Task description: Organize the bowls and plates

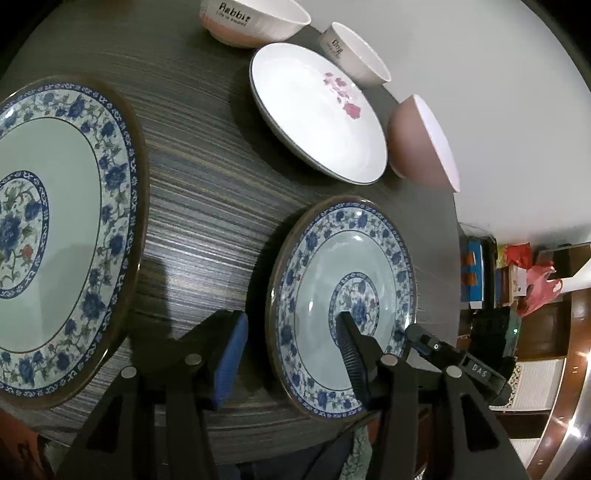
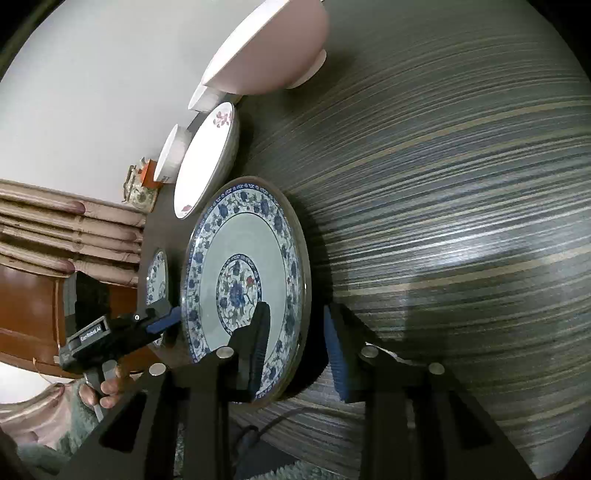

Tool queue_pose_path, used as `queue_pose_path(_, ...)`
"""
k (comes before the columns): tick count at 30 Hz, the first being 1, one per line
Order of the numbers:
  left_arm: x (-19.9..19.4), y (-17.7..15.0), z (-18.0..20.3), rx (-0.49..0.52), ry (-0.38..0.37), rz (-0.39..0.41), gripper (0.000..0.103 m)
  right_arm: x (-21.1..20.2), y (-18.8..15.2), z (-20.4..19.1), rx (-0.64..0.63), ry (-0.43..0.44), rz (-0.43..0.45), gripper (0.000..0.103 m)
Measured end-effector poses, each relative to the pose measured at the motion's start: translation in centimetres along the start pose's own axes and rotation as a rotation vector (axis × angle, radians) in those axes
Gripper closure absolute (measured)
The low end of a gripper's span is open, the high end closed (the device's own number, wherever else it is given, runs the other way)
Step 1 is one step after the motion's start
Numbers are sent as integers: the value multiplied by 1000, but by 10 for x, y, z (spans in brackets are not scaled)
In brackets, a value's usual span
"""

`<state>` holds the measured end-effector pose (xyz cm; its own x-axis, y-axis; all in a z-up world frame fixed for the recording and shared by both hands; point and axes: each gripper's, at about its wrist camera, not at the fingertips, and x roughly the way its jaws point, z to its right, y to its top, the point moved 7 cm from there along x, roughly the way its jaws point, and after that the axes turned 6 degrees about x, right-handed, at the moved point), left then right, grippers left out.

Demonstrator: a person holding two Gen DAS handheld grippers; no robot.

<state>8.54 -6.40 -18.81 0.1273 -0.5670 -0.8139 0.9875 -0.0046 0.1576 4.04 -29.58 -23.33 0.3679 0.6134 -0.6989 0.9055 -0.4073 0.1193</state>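
Two blue-flowered plates lie on the striped table: a large plate [image 1: 55, 229] at left and a smaller plate [image 1: 343, 299] near the front edge. My left gripper [image 1: 291, 343] is open, its right finger over the smaller plate's face, its blue-padded left finger over the table beside the rim. In the right wrist view my right gripper [image 2: 295, 332] is open astride the rim of that smaller plate [image 2: 243, 280], one finger over its face, one outside. The left gripper [image 2: 122, 332] shows there at left, next to the large plate [image 2: 157, 275].
A white plate with pink flowers [image 1: 317, 110], a "Rabbit" bowl [image 1: 255, 18], a small white bowl [image 1: 354, 55] and a pink bowl [image 1: 424, 144] stand along the table's far side. The table edge [image 1: 456, 258] runs at right. Bare striped tabletop [image 2: 461, 184] fills the right wrist view.
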Motion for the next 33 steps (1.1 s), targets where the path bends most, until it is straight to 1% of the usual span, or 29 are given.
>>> queue_pose_path(7, 8, -3, -1, 11, 21, -38, 54, 8, 4, -4, -2, 20, -12, 80)
queue_pose_path(12, 11, -3, 3, 45, 20, -50, 57, 10, 6, -3, -2, 31, -16, 81)
queue_pose_path(14, 13, -3, 2, 54, 24, -57, 68, 10, 6, -3, -9, 30, -15, 82)
queue_pose_path(15, 14, -3, 2, 52, 21, -59, 69, 10, 7, -3, -10, 32, -16, 82)
queue_pose_path(16, 15, -3, 2, 50, 19, -62, 75, 10, 7, -3, -11, 32, -16, 83)
queue_pose_path(17, 16, -3, 1, 51, 26, -71, 79, 11, 8, -2, -11, 29, -16, 84)
queue_pose_path(19, 16, -3, 1, 65, 40, -70, 82, 10, 9, -1, -8, 30, -13, 86)
queue_pose_path(20, 16, -3, 1, 77, 52, -68, 85, 11, 9, -1, -5, 30, -12, 88)
queue_pose_path(22, 16, -3, 2, 110, 78, -64, 88, 11, 9, 0, -13, 15, -10, 92)
queue_pose_path(28, 13, -3, 2, 129, 103, -46, 86, 9, 6, -4, -40, -19, 12, 91)
queue_pose_path(33, 3, -5, 1, 135, 107, -34, 86, 7, 2, -7, -44, -12, 12, 92)
